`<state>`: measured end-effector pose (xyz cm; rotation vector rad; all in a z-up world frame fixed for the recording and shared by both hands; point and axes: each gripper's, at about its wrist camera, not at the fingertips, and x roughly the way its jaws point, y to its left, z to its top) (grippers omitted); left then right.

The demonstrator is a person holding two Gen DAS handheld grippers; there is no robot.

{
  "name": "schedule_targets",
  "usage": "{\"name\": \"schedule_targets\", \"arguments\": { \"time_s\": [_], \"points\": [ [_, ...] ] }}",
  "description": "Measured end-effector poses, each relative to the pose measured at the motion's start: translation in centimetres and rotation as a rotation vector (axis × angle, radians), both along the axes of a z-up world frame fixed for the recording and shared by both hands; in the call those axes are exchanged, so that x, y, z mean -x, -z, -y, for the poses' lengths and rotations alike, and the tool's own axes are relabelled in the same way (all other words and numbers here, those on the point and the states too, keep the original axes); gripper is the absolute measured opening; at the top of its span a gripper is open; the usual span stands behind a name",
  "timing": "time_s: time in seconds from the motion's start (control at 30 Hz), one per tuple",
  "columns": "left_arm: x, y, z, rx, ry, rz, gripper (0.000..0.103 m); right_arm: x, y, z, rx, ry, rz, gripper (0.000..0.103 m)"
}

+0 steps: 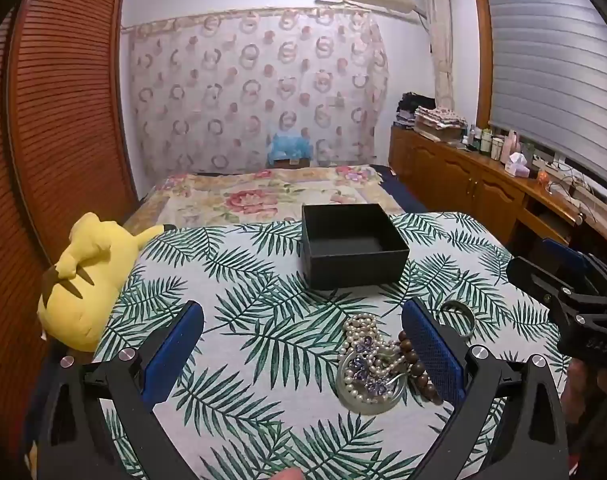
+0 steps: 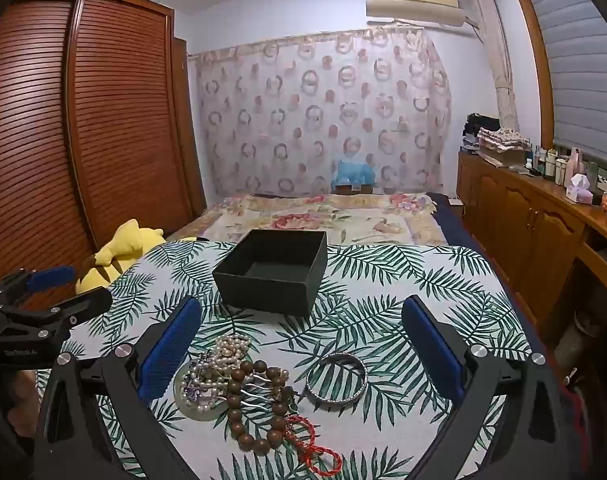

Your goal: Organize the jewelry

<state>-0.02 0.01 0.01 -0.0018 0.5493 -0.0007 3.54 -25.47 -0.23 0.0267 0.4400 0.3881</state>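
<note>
An open black box (image 1: 353, 246) (image 2: 273, 272) stands empty on the leaf-print table. In front of it lies a jewelry pile: a pearl necklace (image 1: 361, 330) (image 2: 231, 346) with purple stones over a pale jade bangle (image 1: 365, 398) (image 2: 197, 406), a brown wooden bead bracelet (image 2: 251, 404) (image 1: 417, 368), a silver bangle (image 2: 337, 378) (image 1: 459, 316) and a red cord bracelet (image 2: 315, 446). My left gripper (image 1: 303, 354) is open above the table, the pile by its right finger. My right gripper (image 2: 301, 354) is open above the pile, holding nothing.
A yellow plush toy (image 1: 83, 280) (image 2: 119, 254) lies off the table's left edge. A bed with a floral cover (image 1: 263, 196) lies beyond the table. A wooden sideboard (image 2: 535, 220) with bottles runs along the right. A louvred wardrobe (image 2: 63, 128) stands on the left.
</note>
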Motion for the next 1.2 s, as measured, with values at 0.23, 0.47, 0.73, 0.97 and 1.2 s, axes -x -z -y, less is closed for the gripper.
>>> {"name": "schedule_targets", "arguments": {
  "time_s": [0.23,0.47,0.73,0.97,1.2],
  "points": [
    [-0.1,0.0,-0.1,0.001,0.002,-0.001,0.096,0.1,0.0,0.0,0.001,0.000,0.001,0.100],
    [-0.2,-0.5,0.6,-0.002,0.002,0.002,0.096,0.1,-0.1,0.0,0.001,0.000,0.001,0.100],
    [-0.1,-1.3,0.3,-0.001,0.002,0.008,0.096,0.0,-0.1,0.0,0.000,-0.001,0.001,0.100],
    [0.3,-1.5,0.4,-0.002,0.003,0.016,0.096,0.1,-0.1,0.0,-0.001,0.000,0.002,0.100],
    [0.4,-1.7,0.5,-0.003,0.001,0.017,0.096,0.0,-0.1,-0.1,0.000,0.001,0.001,0.100]
  ]
}}
